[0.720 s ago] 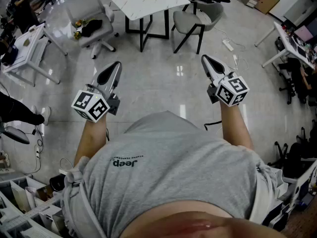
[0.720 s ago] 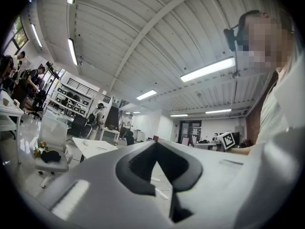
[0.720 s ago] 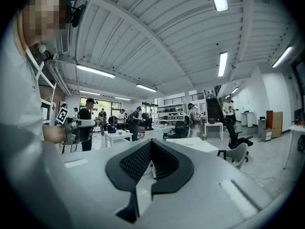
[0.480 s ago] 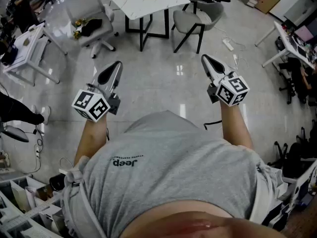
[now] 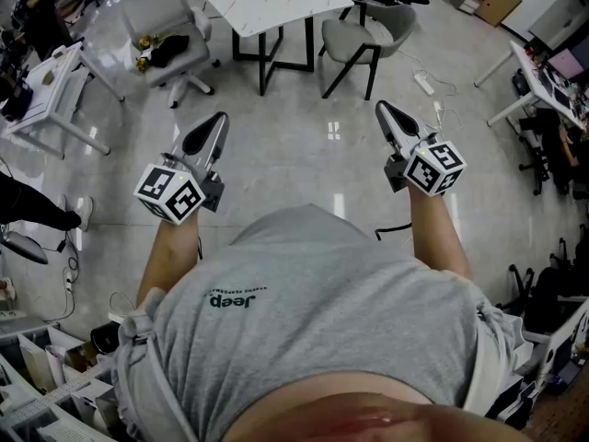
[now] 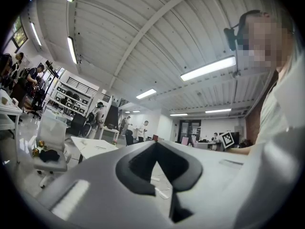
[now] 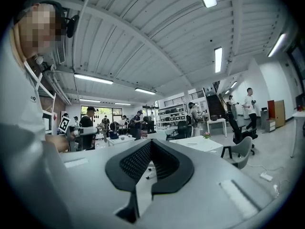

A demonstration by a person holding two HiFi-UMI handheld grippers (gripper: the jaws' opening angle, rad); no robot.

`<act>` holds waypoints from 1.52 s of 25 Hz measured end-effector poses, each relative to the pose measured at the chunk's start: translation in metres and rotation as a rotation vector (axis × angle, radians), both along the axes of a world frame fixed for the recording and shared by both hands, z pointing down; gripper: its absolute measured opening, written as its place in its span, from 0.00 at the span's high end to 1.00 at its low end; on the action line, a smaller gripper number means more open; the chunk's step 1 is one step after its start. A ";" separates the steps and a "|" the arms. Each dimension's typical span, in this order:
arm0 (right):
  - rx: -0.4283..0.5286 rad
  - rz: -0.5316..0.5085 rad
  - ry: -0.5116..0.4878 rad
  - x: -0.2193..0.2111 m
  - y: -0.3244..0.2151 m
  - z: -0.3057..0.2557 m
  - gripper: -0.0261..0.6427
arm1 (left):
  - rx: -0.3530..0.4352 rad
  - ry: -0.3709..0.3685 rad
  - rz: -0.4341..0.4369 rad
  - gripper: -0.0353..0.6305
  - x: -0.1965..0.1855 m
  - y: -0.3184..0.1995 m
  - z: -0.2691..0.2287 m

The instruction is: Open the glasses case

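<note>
While closed, empty: left hand-held gripper [image 5: 218,120], right hand-held gripper [image 5: 381,109]; two total.

Bare floor [image 5: 294,155] lies open between the left tool [image 5: 217,120] and the right tool [image 5: 381,109] and ahead of them. Farther off stand a white worktop [image 5: 276,3], a grey chair [image 5: 357,40] and an office chair [image 5: 158,9].

Left gripper [image 6: 155,144] is pinched closed, nothing in it. White tabletop [image 6: 93,147] sits at its 9 o'clock, and a chair [image 6: 50,140] is further out that way.
</note>
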State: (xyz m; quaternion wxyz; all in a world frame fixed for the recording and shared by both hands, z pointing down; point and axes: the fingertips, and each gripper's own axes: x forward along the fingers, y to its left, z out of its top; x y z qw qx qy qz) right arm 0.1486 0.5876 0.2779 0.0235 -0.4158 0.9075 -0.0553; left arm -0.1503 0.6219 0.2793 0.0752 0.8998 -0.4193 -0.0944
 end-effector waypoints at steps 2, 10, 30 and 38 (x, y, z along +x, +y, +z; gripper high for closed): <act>0.006 -0.003 0.003 0.002 -0.002 0.000 0.96 | -0.004 -0.001 0.000 0.87 0.003 -0.002 0.001; 0.008 -0.028 0.022 0.020 -0.008 0.002 0.96 | 0.004 0.001 0.030 0.83 0.033 -0.008 -0.004; 0.017 -0.084 0.040 0.106 -0.025 0.008 0.96 | -0.015 -0.069 -0.045 0.28 0.121 -0.023 -0.004; -0.001 -0.055 0.053 0.092 -0.076 0.020 0.96 | -0.026 -0.063 -0.009 0.28 0.108 -0.083 0.008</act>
